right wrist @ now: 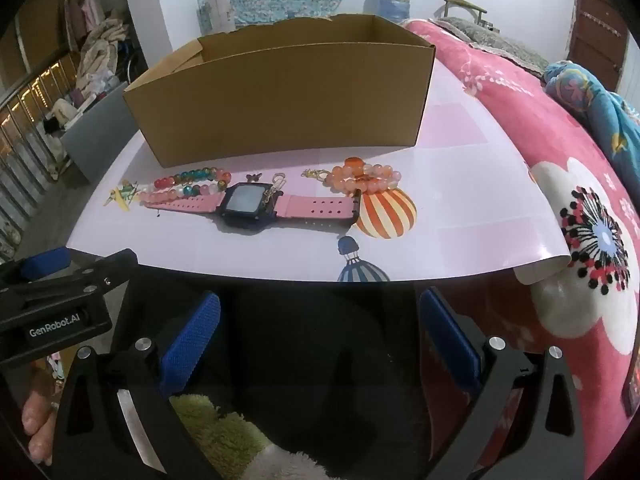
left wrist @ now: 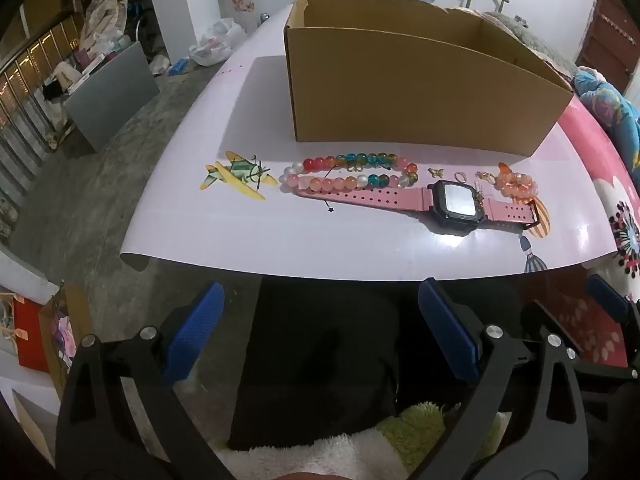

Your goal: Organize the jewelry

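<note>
Left gripper (left wrist: pixel 320 336): your jaws stand wide apart with nothing between the blue pads (left wrist: pixel 192 332); they hang short of the sheet's near edge, over dark cloth.
Right gripper (right wrist: pixel 320 332): released too, spread wide and bare, also short of the sheet's edge.
Watch (left wrist: pixel 456 202): at 12 o'clock from your right gripper, 1 o'clock from your left; pink strap laid flat, black case face up.
Long bead strand (left wrist: pixel 352 172): mixed red, teal and pink beads at 12 o'clock from the left gripper, touching the strap's left end.
Orange bead bracelet (right wrist: pixel 364 178): at 12 to 1 o'clock from the right gripper, just beyond the strap's buckle end.
Small pieces: a butterfly charm (left wrist: pixel 436 171) and a ring (left wrist: pixel 460 176) just beyond the watch case; the right view shows a gold clip (right wrist: pixel 279 181) against the case.
Cardboard box (left wrist: pixel 420 92): open-topped, beyond the jewelry at 12 o'clock, apart from it.
Sheet (left wrist: pixel 280 232): glossy, pale pink, printed.
Left view only: the printed plane (left wrist: pixel 236 178) shows clearly at 11 o'clock.
Right view only: the striped balloon print (right wrist: pixel 386 214) shows whole, the floral blanket (right wrist: pixel 560 184) fills 2 o'clock, and your left gripper's body sits at 9 o'clock.
</note>
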